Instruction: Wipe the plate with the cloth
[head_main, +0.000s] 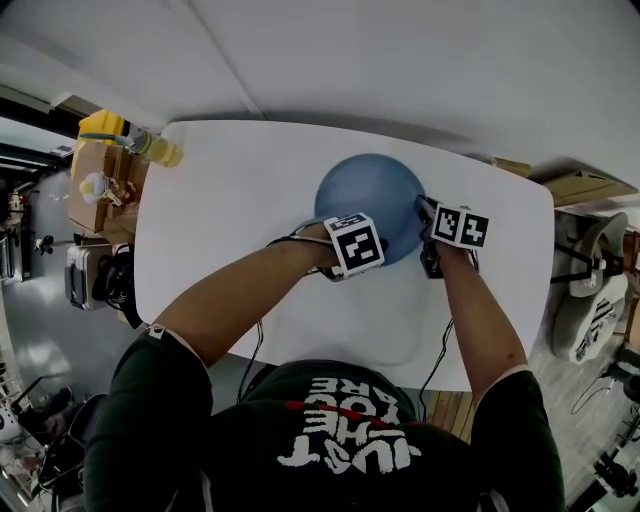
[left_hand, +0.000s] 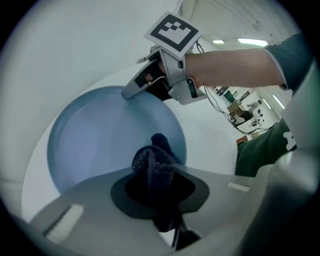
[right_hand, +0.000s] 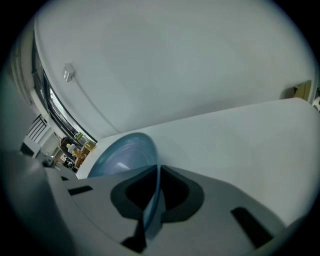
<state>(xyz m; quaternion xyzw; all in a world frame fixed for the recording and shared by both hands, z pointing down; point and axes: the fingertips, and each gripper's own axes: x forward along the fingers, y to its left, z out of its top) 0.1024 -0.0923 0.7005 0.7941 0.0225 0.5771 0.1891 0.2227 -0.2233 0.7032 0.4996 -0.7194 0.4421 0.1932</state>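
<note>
Left claw (left_hand: 160, 197), angled steeply down, pinches the cloth (left_hand: 155, 165) over the plate (left_hand: 100, 135); right claw (right_hand: 150, 200) clamps its rim.

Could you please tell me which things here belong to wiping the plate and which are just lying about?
In the job: plate, gripped at its rim by the right gripper; cloth, clamped in the left gripper.
Lying about: yellow bottle and cardboard box, beside the table.

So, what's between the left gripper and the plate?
A dark, bunched cloth, clamped in the left gripper, sits between it and the blue plate; the left gripper view shows this.
</note>
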